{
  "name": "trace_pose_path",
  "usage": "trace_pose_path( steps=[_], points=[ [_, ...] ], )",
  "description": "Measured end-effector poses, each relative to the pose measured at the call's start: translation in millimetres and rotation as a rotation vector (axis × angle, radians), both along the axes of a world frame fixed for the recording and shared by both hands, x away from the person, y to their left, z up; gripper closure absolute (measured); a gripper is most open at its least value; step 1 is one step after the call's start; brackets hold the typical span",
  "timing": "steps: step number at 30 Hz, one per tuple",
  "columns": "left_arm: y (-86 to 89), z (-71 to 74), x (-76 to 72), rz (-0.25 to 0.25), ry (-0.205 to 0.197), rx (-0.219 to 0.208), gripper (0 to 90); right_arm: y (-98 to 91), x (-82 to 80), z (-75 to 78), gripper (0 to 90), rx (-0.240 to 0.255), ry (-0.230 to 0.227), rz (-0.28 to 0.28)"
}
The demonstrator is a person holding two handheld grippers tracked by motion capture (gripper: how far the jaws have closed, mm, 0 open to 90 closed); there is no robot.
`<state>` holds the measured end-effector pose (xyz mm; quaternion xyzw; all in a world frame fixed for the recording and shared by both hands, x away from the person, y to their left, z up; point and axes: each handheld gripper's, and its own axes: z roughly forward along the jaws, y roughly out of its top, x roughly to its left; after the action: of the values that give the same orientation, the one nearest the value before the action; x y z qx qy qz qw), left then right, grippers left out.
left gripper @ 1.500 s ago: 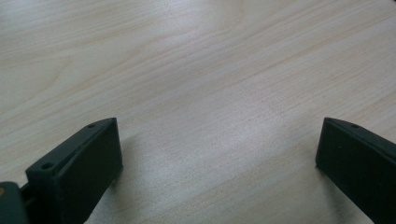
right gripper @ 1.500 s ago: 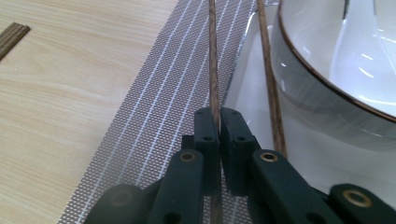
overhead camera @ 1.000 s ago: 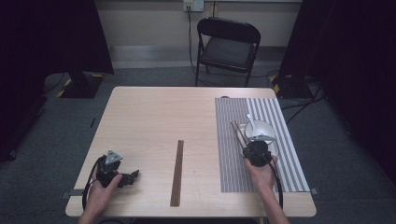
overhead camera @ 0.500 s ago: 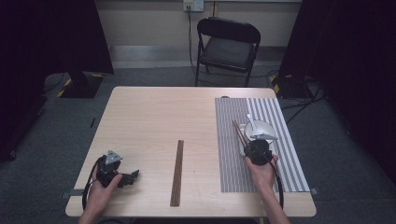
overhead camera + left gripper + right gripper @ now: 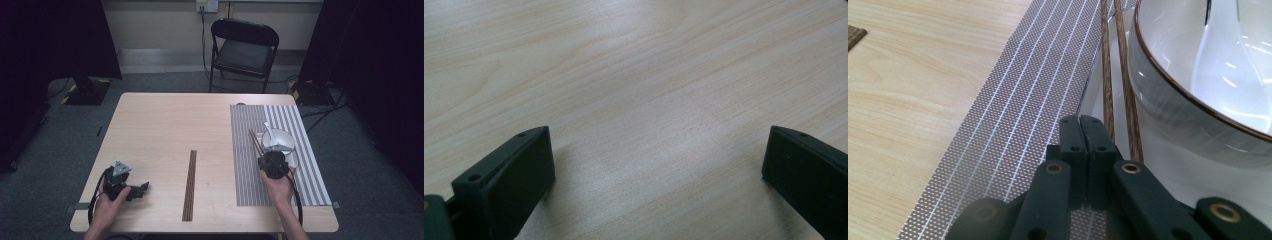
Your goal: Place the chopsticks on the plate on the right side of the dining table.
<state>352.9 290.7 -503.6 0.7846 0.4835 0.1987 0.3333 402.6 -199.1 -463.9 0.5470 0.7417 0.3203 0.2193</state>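
Observation:
My right gripper point(image 5: 270, 157) point(image 5: 1082, 126) sits on the striped placemat point(image 5: 245, 170) point(image 5: 1013, 130), shut with its jaws pressed flat together and nothing between them; they have just closed the last little bit. A pair of brown chopsticks point(image 5: 254, 140) point(image 5: 1108, 70) lies just right of the jaw tips, running along the white bowl point(image 5: 282, 137) point(image 5: 1193, 95) with a brown rim. A white spoon point(image 5: 267, 129) point(image 5: 1233, 55) rests in the bowl. My left gripper point(image 5: 141, 189) point(image 5: 659, 170) lies near the table's front left corner, open over bare wood.
A dark wooden strip point(image 5: 189, 185) lies lengthwise in the middle of the light wooden table point(image 5: 170, 125). A white plate point(image 5: 1168, 175) shows under the bowl. A black folding chair point(image 5: 242, 50) stands behind the table.

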Motion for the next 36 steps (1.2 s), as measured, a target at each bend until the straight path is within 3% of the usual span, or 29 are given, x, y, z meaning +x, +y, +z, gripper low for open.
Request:
trace_pose_path(
  steps=[14, 36],
  points=[
    [0.0, 0.0, 0.0, 0.000, 0.000, 0.000, 0.0, -6.5, 6.0, -5.3, 89.7, 0.000, 0.011, -0.037],
    [0.0, 0.0, 0.0, 0.000, 0.000, 0.000, 0.0, -8.8, 2.5, -4.2, 88.8, 0.005, 0.010, -0.040]
  ],
)
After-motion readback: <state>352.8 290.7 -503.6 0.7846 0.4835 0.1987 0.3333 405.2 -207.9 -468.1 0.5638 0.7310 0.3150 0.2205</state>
